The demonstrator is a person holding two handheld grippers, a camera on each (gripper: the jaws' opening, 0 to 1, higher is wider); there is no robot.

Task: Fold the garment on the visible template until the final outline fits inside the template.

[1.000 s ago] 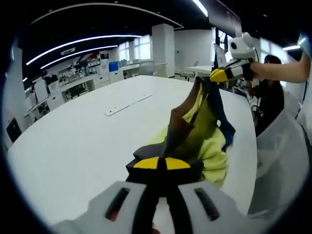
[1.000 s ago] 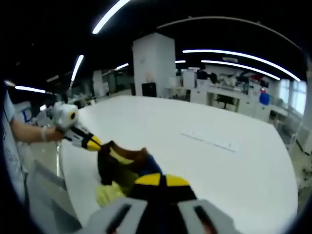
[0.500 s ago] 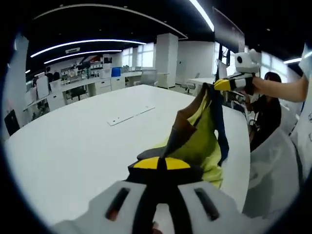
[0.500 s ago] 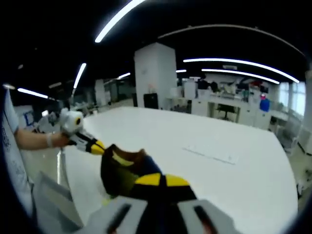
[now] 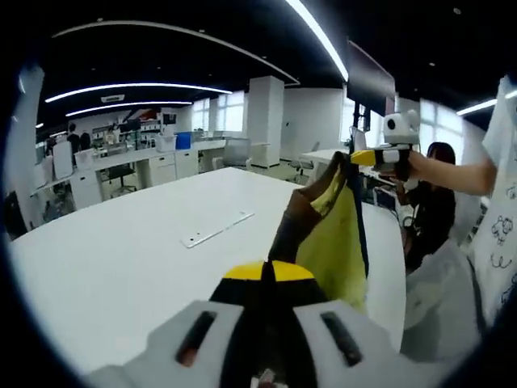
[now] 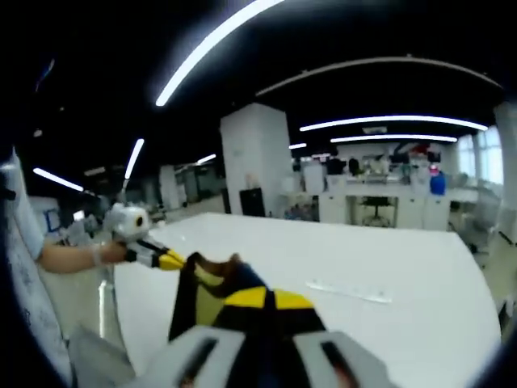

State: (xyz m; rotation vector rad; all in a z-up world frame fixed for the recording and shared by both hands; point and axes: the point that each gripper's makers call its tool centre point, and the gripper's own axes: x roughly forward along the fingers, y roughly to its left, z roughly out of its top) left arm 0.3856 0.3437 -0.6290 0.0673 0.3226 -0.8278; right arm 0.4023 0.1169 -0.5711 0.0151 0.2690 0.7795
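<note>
the garment (image 5: pixel 327 238) is held up in the air above the white desk (image 5: pixel 121 250), stretched between the two tongs. in the left gripper view, the left tongs (image 5: pixel 269 272) are seen closed on one end of the garment, with the yellow tips pressed together on the dark cloth. from there the cloth rises to the right tongs (image 5: pixel 363 158), which are closed on its other end and are held by a hand (image 5: pixel 420 166) at the right of the view. yellow, brown and dark blue parts of the garment can be seen, and its lower edge hangs free, apart from the desk. a long pale strip (image 5: pixel 216 229) lies flat on the desk, well apart from the garment.

in the right gripper view, the right tongs (image 6: pixel 262 298) are closed on the garment (image 6: pixel 206 287), and the left tongs (image 6: pixel 174 260) are seen at the left, also closed on it. the strip (image 6: pixel 351 292) is seen on the desk (image 6: pixel 404 275) at the right.
</note>
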